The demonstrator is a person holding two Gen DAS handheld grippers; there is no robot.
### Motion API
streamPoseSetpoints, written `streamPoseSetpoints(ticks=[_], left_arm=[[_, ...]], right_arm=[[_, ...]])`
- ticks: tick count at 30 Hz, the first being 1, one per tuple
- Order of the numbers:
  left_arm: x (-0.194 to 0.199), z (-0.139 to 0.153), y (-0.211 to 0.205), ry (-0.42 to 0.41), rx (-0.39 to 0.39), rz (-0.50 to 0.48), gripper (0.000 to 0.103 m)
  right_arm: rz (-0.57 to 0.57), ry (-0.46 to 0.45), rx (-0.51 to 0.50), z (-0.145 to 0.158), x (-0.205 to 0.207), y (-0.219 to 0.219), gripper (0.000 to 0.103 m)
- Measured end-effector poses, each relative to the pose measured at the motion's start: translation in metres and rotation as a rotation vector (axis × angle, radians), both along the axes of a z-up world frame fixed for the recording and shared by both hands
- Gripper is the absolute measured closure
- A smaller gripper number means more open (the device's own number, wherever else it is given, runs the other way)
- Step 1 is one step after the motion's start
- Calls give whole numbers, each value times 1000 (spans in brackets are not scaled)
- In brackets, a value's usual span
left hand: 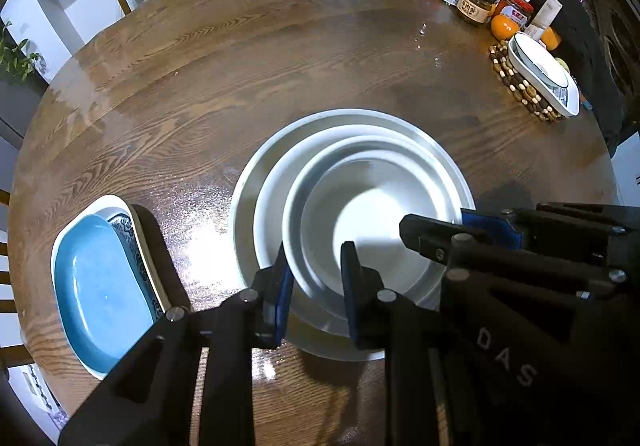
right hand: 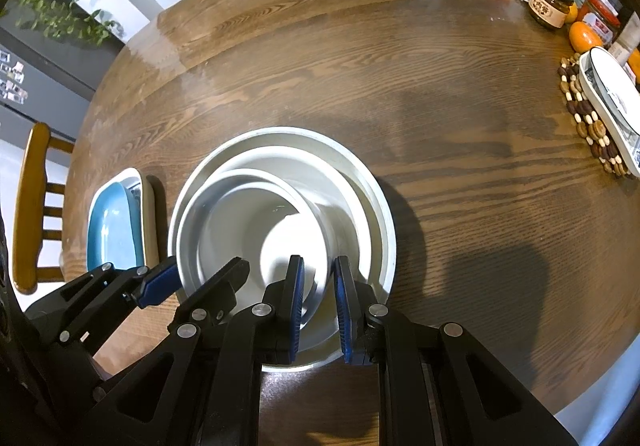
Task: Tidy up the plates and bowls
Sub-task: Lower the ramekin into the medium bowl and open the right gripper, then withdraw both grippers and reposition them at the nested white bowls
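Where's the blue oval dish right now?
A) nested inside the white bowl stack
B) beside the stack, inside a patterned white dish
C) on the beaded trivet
B: the blue oval dish lies in a patterned white dish, apart from the stack of round white bowls.

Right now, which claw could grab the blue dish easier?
Probably the left claw. It is open over the near rim of the white bowl stack, with the blue dish just to its left. The right claw sits further from it.

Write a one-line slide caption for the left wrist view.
Left gripper, fingers open astride the near rim of the nested white bowls on the round wooden table, blue dish to the left.
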State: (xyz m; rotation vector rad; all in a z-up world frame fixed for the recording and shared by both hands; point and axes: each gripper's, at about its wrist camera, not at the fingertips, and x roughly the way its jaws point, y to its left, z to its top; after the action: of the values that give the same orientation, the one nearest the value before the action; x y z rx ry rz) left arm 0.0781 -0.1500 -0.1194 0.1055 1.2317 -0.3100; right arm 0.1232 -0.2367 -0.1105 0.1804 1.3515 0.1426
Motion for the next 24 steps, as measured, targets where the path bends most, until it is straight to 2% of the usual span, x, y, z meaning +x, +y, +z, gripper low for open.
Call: streamPoseSetpoints(ticks=[9,14,22,24], left_arm=[[-3,5,3,-16,-15,6,78],[-6,14,6,-29,-40,20,65],[-16,38,4,-112,-59,-1,61],[-19,43,4,-133,-58,0,56]], right_arm=[[-6,-34,17,9,-2,-4,86],[-12,-75,44,24,-5,-8,86],[-26,-134,50,45,-8,-13,86],[-30,-140,52,48,-9,-15,86]])
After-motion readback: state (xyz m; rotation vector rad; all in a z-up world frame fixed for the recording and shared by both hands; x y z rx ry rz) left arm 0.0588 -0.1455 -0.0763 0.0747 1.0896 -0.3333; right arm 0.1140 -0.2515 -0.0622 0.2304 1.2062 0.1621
